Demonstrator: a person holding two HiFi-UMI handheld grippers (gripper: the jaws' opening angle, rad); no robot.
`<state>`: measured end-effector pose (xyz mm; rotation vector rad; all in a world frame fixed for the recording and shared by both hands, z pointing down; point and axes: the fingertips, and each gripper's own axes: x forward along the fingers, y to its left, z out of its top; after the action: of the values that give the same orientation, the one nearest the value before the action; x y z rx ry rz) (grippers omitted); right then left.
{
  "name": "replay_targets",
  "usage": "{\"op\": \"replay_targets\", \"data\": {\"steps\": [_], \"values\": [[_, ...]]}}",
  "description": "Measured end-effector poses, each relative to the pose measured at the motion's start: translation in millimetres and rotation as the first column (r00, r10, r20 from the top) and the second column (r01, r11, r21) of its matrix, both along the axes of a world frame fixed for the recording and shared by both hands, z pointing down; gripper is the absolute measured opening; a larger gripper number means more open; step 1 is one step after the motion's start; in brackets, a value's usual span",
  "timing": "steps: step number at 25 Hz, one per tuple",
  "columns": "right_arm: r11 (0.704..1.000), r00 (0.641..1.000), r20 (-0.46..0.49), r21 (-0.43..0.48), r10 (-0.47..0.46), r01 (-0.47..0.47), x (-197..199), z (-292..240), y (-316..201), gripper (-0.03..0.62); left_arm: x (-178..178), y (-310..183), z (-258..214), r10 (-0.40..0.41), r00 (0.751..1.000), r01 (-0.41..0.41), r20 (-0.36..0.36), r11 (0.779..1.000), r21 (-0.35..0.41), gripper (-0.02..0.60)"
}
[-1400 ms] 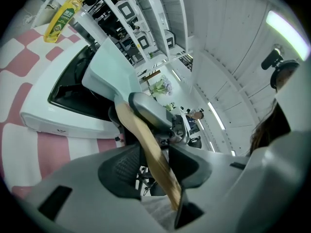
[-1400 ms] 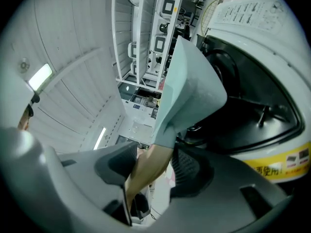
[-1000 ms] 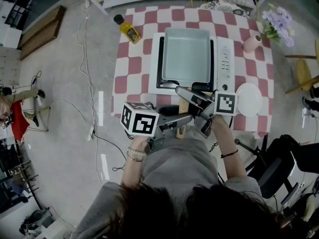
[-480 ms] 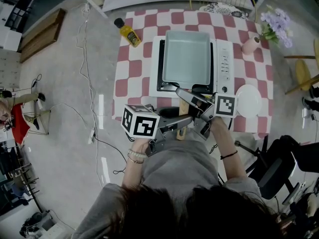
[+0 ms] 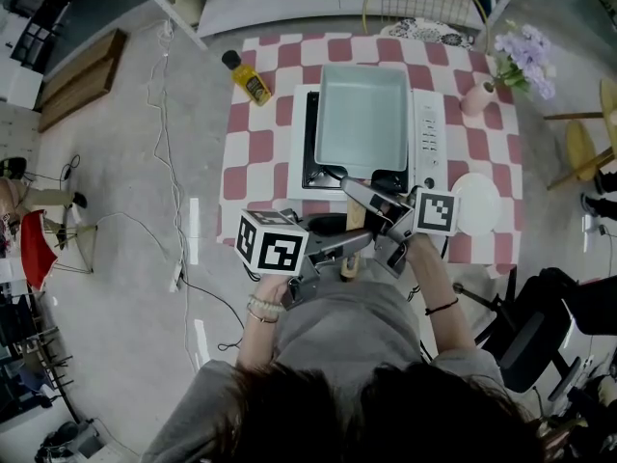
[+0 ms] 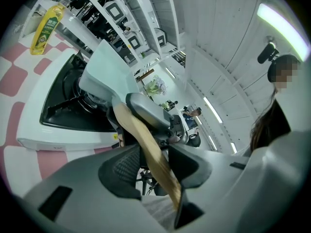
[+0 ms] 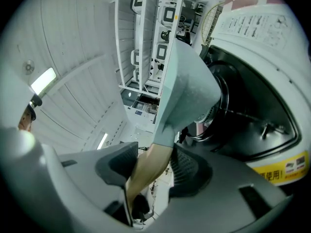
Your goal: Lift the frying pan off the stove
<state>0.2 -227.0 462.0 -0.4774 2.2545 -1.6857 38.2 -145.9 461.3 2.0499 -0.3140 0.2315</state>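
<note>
Nearest: left gripper (image 6: 151,153), in from 8 o'clock, and right gripper (image 7: 150,165), in from 4 o'clock, both clenched on the wooden handle (image 6: 131,130). The left is at its near end, the right just beyond toward 12. The handle runs on at 12 to the pan (image 5: 362,114), pale and rectangular, over the stove (image 5: 297,143); resting or just clear, can't tell. Round the stove on the checked cloth (image 5: 251,143): plate (image 5: 479,204) at 4 o'clock, bottle (image 5: 251,66) at 10, flowers (image 5: 525,51) at 2.
</note>
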Motion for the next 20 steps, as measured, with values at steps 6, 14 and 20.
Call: {"op": "replay_targets", "data": {"steps": [6,14,20], "values": [[0.999,1.000,0.002,0.035,0.002,-0.002,-1.3,-12.2,-2.6,0.215,-0.7,-2.4,-7.8,0.002,1.000,-0.002,-0.007,1.000,0.027,0.190],[0.997,1.000,-0.006,0.071,0.006,-0.006,-0.4,-26.5,-4.4,0.215,-0.5,-4.3,-20.3,0.003,1.000,-0.002,-0.018,0.998,0.064,0.189],[0.994,1.000,-0.011,0.105,0.011,-0.010,1.1,-39.6,-5.6,0.215,0.1,-5.6,-31.9,0.005,1.000,-0.002,-0.026,0.995,0.098,0.189]]}}
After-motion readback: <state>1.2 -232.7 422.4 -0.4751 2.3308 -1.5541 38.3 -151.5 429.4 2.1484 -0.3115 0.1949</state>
